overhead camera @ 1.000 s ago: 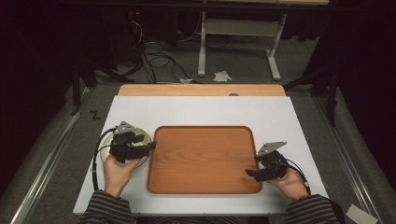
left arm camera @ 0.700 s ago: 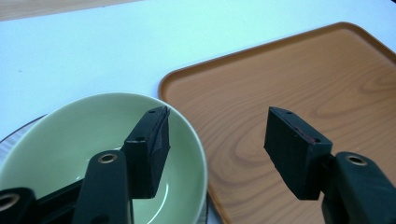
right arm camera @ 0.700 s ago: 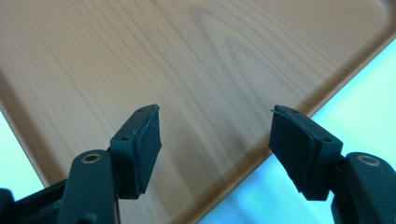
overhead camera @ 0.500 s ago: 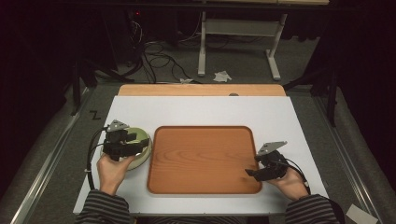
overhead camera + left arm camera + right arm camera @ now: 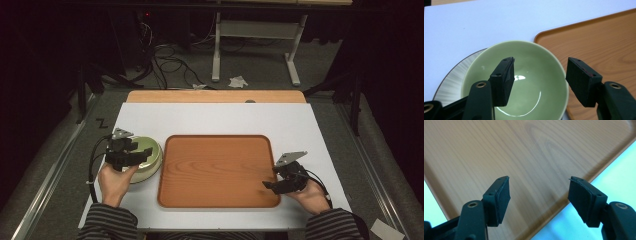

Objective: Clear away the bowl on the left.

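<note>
Left gripper [image 5: 539, 80]: jaws spread wide, straddling the near-right rim of the bowl [image 5: 529, 57]. One jaw hangs over the bowl's inside, the other sits outside the rim toward the tray [image 5: 604, 42]. Not yet clamped; whether either pad touches the rim cannot be told.

Bowl: pale green, empty, glossy, upright. It sits on a plate [image 5: 451, 82] with a grey streaked rim, on the white table [image 5: 486, 22], just beside the tray's left edge. In the high view the left gripper [image 5: 124, 152] hovers over the bowl [image 5: 148, 156], hand below it.

Right gripper [image 5: 539, 195]: jaws apart, holding nothing, poised above the tray's near-right corner region, with the tray edge and table showing under the outer jaw. In the high view it [image 5: 280, 184] rests at the tray's [image 5: 215, 170] right edge.

Tray: wood-grain, bare.

Progress, as judged: early. The approach to the bowl looks complete; the grip is not made. Likely left: close on the rim, lift, carry the bowl over, set it on the tray. The plate probably follows.
</note>
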